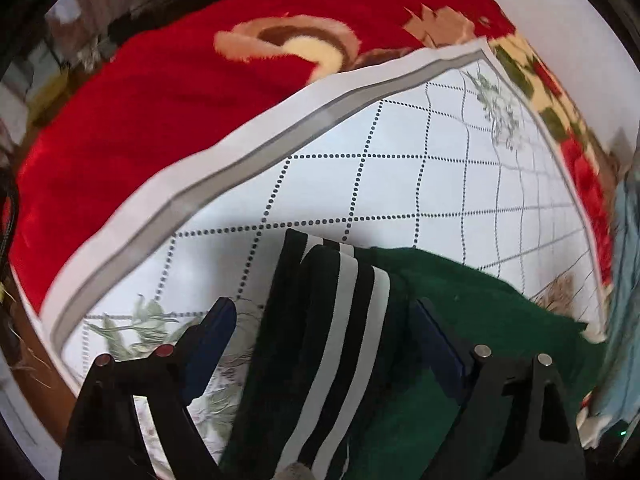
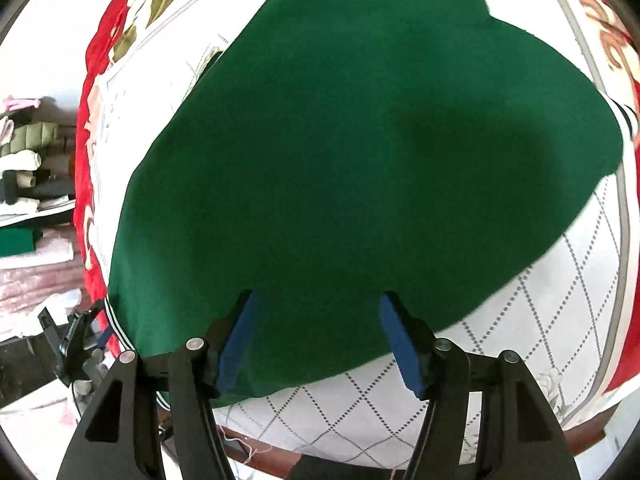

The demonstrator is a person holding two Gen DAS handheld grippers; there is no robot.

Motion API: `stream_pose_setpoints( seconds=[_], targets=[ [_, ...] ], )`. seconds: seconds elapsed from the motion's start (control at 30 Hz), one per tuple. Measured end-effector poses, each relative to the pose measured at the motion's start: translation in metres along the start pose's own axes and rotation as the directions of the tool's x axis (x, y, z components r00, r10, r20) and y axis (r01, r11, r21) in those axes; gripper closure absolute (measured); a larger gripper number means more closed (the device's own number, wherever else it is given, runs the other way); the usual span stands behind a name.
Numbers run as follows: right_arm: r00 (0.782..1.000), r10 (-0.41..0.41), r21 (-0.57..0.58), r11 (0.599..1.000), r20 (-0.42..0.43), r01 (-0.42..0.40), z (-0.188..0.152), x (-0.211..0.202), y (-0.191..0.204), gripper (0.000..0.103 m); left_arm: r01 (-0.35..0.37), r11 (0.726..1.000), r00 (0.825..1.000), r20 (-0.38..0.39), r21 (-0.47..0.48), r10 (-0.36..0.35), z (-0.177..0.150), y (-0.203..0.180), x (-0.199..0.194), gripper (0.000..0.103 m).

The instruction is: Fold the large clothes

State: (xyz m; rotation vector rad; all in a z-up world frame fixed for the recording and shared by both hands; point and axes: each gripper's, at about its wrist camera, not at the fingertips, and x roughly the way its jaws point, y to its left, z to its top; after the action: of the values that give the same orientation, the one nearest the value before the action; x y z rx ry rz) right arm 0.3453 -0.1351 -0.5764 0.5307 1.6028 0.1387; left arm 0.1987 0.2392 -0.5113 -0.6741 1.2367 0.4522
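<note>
Covering a red blanket [image 1: 120, 128], a white checked sheet [image 1: 400, 184].

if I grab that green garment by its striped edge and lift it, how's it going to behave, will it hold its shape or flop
Probably flop: the green garment lies flat and drapes over the bed's patterned sheet with soft, curving edges. The striped band looks thicker and ribbed, so it may give a firmer hold. Being a large spread of cloth, it will likely trail and drag on the sheet rather than lift clear.
</note>
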Motion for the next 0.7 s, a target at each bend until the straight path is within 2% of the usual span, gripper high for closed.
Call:
stream_pose_setpoints(
  seconds=[0.07,0.17,0.2,0.23,0.27,0.3,0.33,0.4,0.53,0.7],
  targets=[
    [1.0,0.008,0.009,1.0,0.001,-0.008,0.005,0.002,0.005,0.037,0.028,1.0,1.0,-0.002,0.002,-0.028,0.001,-0.002,0.007,0.014],
    [1.0,0.021,0.028,0.999,0.004,-0.021,0.003,0.012,0.012,0.037,0.022,1.0,1.0,-0.019,0.011,-0.022,0.004,-0.003,0.022,0.015],
    [1.0,0.028,0.034,0.999,0.009,-0.028,0.005,0.016,0.016,0.037,0.006,1.0,1.0,-0.003,0.02,-0.006,0.005,-0.005,0.024,0.025],
    [0.999,0.031,0.039,0.999,0.016,-0.032,0.009,0.02,0.021,0.037,-0.014,0.999,1.0,0.023,0.041,0.013,0.006,-0.009,0.023,0.04],
    [0.999,0.028,0.04,0.999,0.02,-0.029,0.011,0.02,0.022,0.037,-0.07,0.995,0.997,0.047,0.074,0.066,0.007,-0.015,0.021,0.074],
    [0.999,0.024,0.038,0.999,0.025,-0.025,0.013,0.02,0.025,0.037,-0.168,0.979,0.984,0.085,0.113,0.159,0.008,-0.022,0.017,0.1],
    [0.999,0.021,0.032,0.999,0.03,-0.022,0.015,0.019,0.029,0.037,-0.183,0.975,0.979,0.117,0.125,0.169,0.007,-0.023,0.01,0.101],
    [0.999,0.014,0.012,1.0,0.042,-0.014,0.019,0.018,0.036,0.037,-0.168,0.978,0.972,0.184,0.12,0.145,0.005,-0.025,-0.011,0.102],
    [0.998,0.005,-0.034,0.999,0.056,-0.003,0.026,0.016,0.052,0.037,-0.123,0.987,0.968,0.234,0.105,0.096,0.005,-0.026,-0.041,0.102],
    [0.998,0.011,-0.03,1.0,0.063,-0.009,0.032,0.017,0.058,0.037,-0.109,0.99,0.96,0.268,0.085,0.083,0.024,-0.029,-0.048,0.102]
  ],
)
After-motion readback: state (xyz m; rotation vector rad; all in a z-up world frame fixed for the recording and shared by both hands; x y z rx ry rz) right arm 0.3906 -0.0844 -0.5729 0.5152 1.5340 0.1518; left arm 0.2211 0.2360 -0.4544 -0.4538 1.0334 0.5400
